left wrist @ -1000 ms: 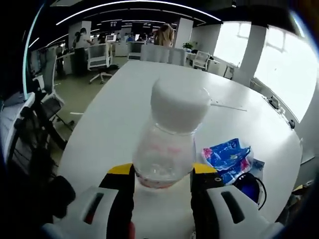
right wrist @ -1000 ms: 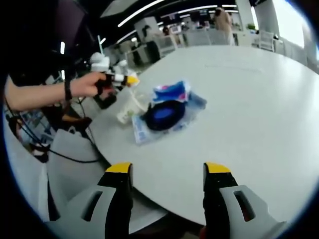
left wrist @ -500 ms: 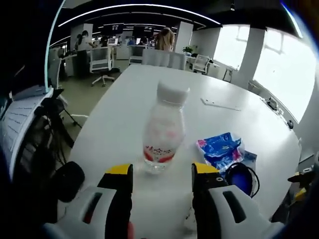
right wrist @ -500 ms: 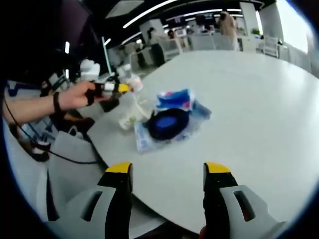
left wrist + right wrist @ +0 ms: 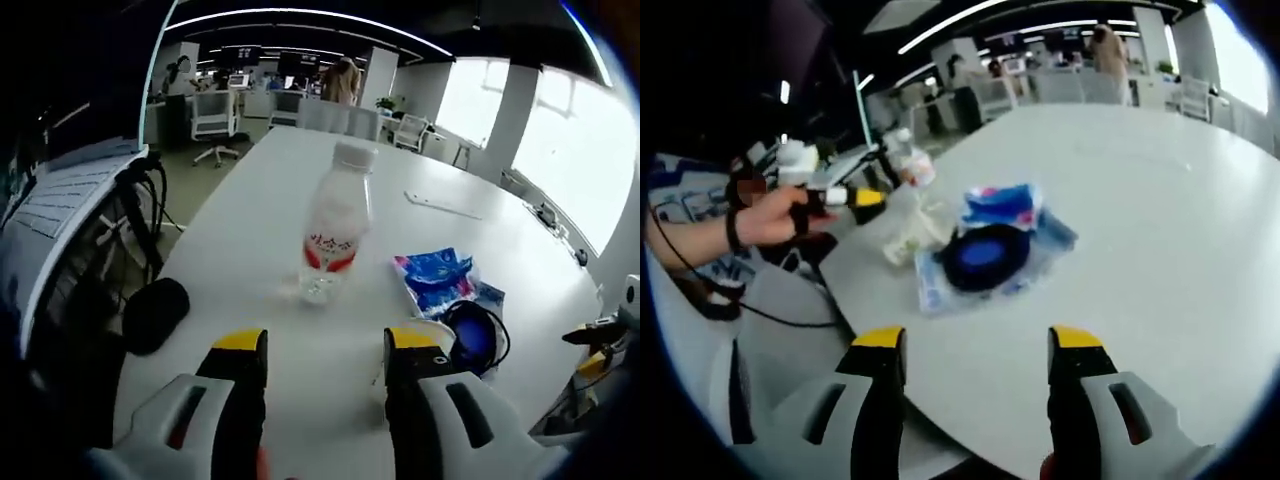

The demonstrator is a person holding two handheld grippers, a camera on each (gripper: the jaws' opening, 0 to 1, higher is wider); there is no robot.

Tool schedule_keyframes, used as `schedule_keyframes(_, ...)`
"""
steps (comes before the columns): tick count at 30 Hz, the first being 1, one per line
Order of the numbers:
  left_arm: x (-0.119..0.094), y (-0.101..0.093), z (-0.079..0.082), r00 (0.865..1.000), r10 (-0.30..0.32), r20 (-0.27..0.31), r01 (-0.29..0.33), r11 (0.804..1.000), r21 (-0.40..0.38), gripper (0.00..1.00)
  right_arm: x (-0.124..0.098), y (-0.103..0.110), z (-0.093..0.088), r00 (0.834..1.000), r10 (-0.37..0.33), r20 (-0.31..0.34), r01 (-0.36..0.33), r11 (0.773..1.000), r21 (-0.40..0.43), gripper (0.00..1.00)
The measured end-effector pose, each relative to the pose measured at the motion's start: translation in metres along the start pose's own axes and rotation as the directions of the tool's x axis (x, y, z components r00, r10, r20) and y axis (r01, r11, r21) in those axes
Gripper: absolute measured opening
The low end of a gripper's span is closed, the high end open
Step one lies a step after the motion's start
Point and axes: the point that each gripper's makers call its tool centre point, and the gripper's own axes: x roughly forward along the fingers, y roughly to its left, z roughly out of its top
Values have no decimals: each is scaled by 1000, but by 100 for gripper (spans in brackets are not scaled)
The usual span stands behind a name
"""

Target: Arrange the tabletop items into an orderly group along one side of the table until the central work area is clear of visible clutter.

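A clear water bottle (image 5: pixel 335 225) with a white cap and red label stands upright on the white table (image 5: pixel 250 220), well ahead of my left gripper (image 5: pixel 325 350), which is open with nothing between its jaws. To the bottle's right lie a blue snack packet (image 5: pixel 437 280) and a round dark-blue item (image 5: pixel 470 335). In the right gripper view the round blue item (image 5: pixel 985 255) rests on a clear bag, the packet (image 5: pixel 1002 205) just behind it and the bottle (image 5: pixel 912 165) farther left. My right gripper (image 5: pixel 977 350) is open and empty over the table's near part. A hand holds the left gripper (image 5: pixel 855 197) near the bottle.
A thin white strip (image 5: pixel 445 208) lies farther out on the table. A black rounded object (image 5: pixel 155 312) sits off the table's left edge, by a chair. A small whitish crumpled item (image 5: pixel 902 240) lies beside the clear bag. Office chairs and desks stand beyond.
The left gripper has let go of the bottle and drawn back; the bottle now stands free on the table. The right gripper has stayed open, shifting only slightly.
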Motion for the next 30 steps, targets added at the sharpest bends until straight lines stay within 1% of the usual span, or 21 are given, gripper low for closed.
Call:
schedule_keyframes(5, -8, 4, -15, 1000, 10, -12, -10, 1000, -15, 46, 4, 2, 0, 1000, 12, 1, -12, 1000, 2, 55)
schedule_keyframes(7, -12, 5, -19, 1000, 14, -13, -14, 1000, -18, 46, 5, 3, 0, 1000, 15, 0, -15, 1000, 3, 55)
schedule_keyframes(10, -19, 4, -24, 999, 32, -10, -32, 999, 0, 45, 7, 3, -2, 1000, 22, -1, -22, 1000, 7, 55)
schedule_keyframes(13, -24, 1, -31, 1000, 23, -17, -23, 1000, 11, 45, 7, 3, -2, 1000, 25, 0, -25, 1000, 7, 55)
schedule_keyframes(16, -28, 1, -37, 999, 24, -21, -24, 1000, 16, 45, 7, 2, -2, 1000, 27, 7, -27, 1000, 14, 55)
schedule_keyframes(23, -41, -2, -55, 999, 26, -39, -25, 1000, 8, 45, 7, 0, -9, 999, 32, 8, -32, 999, 37, 55)
schedule_keyframes(30, -49, -8, -65, 999, 25, -45, -25, 1000, 5, 45, 6, 0, -15, 999, 38, 5, -39, 998, 55, 54)
